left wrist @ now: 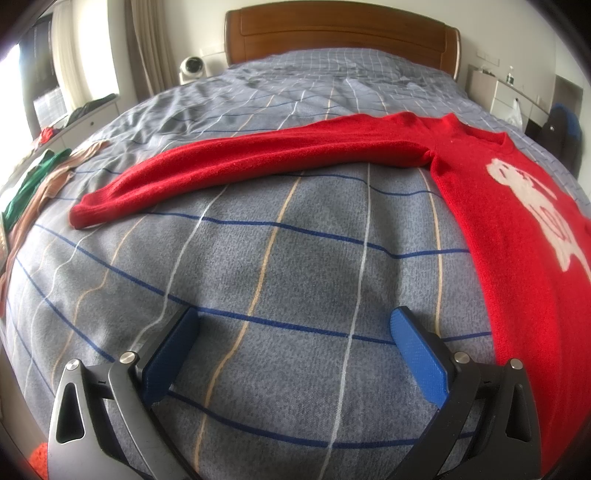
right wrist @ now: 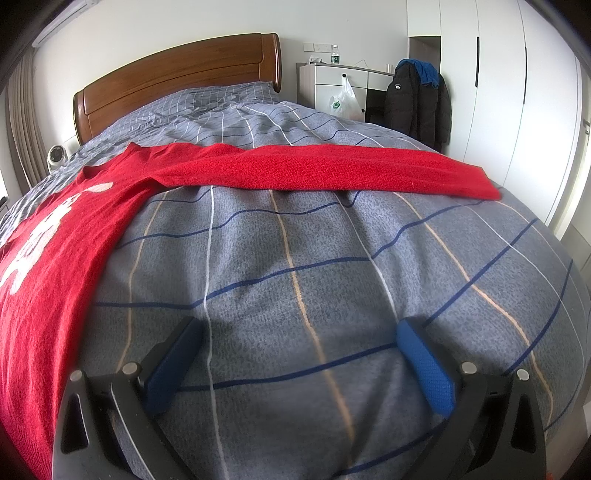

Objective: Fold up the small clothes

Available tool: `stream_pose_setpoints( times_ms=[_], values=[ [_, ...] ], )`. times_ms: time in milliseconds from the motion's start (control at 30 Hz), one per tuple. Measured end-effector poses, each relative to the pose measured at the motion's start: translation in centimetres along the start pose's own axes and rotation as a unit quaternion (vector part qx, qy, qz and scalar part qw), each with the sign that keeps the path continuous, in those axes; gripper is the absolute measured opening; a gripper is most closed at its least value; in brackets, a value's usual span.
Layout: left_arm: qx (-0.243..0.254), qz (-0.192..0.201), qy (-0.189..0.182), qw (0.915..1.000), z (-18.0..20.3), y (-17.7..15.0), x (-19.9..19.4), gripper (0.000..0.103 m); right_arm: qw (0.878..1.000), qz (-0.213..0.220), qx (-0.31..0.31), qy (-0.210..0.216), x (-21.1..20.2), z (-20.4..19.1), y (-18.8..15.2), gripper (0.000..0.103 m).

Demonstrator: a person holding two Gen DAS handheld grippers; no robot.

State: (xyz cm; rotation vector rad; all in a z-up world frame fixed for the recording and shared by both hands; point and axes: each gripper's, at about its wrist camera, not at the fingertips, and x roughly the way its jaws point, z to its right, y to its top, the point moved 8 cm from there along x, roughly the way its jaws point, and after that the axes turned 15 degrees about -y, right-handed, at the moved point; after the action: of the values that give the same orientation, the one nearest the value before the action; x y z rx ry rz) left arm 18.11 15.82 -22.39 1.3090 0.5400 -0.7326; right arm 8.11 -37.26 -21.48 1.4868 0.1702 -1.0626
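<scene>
So the bed [left wrist: 280, 258] with the grey checked cover takes up basically everything, wooden headboard [left wrist: 340, 33] up at 12 o'clock. Laid flat on it is a red sweater [left wrist: 517, 229] with a white design on the chest, both sleeves stretched straight out sideways.

The bit that matters: from the left tongs [left wrist: 293, 328] the sweater body sits at about 2 o'clock, and the left sleeve [left wrist: 240, 162] runs across from roughly 1 o'clock out to its cuff at 10. From the right tongs [right wrist: 299, 338] it's mirrored, body at 10 o'clock and right sleeve [right wrist: 325, 170] running across to 2. Each sleeve's long axis lies crosswise to the tongs on its own side, so I'd guess each one takes its own sleeve.

Both tongs are spread wide, holding nothing, hovering over bare cover.
</scene>
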Motion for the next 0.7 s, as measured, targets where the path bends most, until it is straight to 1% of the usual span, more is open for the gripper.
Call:
stream_pose_setpoints(
  times_ms=[533,700],
  values=[
    [-0.001,0.001,0.0,1.0,-0.1,0.1,-0.3,0.103,1.0,0.001,0.0,0.0,0.0,0.0,-0.1,0.103],
    [0.007,0.017,0.006,0.9998,0.2,0.1,-1.3,0.103,1.0,0.001,0.0,-0.001,0.0,0.0,-0.1,0.103]
  ],
)
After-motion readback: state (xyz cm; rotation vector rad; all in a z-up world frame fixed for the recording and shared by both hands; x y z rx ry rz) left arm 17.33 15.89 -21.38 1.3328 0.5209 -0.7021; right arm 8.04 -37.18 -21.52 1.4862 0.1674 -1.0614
